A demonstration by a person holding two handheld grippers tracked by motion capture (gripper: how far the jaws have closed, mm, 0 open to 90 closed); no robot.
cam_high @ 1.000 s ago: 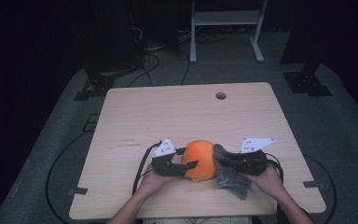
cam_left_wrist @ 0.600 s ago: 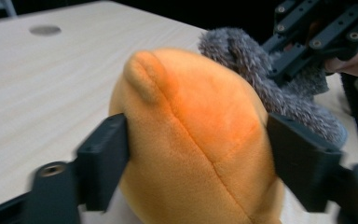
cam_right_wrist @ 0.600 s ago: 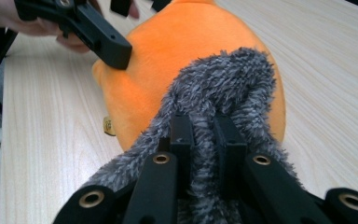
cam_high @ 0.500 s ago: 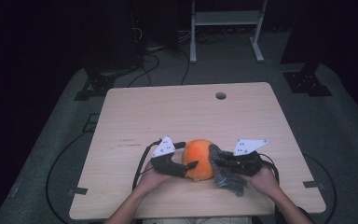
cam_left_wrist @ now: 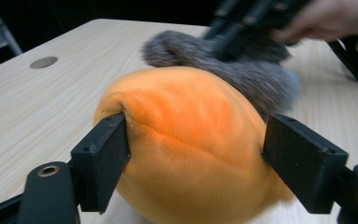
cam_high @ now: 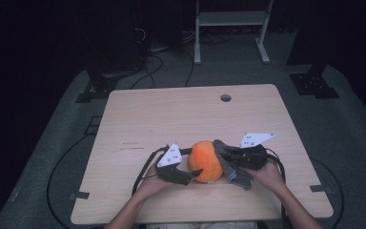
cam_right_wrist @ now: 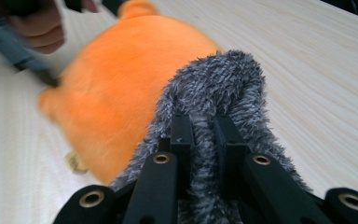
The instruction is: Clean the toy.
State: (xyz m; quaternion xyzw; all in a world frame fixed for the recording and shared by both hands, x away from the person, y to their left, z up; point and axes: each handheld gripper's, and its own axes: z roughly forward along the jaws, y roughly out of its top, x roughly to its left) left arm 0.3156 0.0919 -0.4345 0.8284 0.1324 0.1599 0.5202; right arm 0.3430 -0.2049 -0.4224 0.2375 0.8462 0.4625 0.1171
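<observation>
Orange plush toy (cam_high: pixel 205 161) lies on the tabletop (cam_high: pixel 181 114) near its six o'clock edge. At its nine o'clock, the left tongs (cam_high: pixel 190 164) straddle it, jaws just narrowing yet parted. At its three o'clock, the right tongs (cam_high: pixel 225 153) pinch a grey fuzzy cloth (cam_high: pixel 236 169) touching it.

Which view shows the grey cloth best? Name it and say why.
The right gripper view: the grey cloth sits close and sharp, pinched between the right gripper jaws. The left gripper view shows it blurred behind the orange plush toy. The high view shows it small, draped beside the toy.
</observation>
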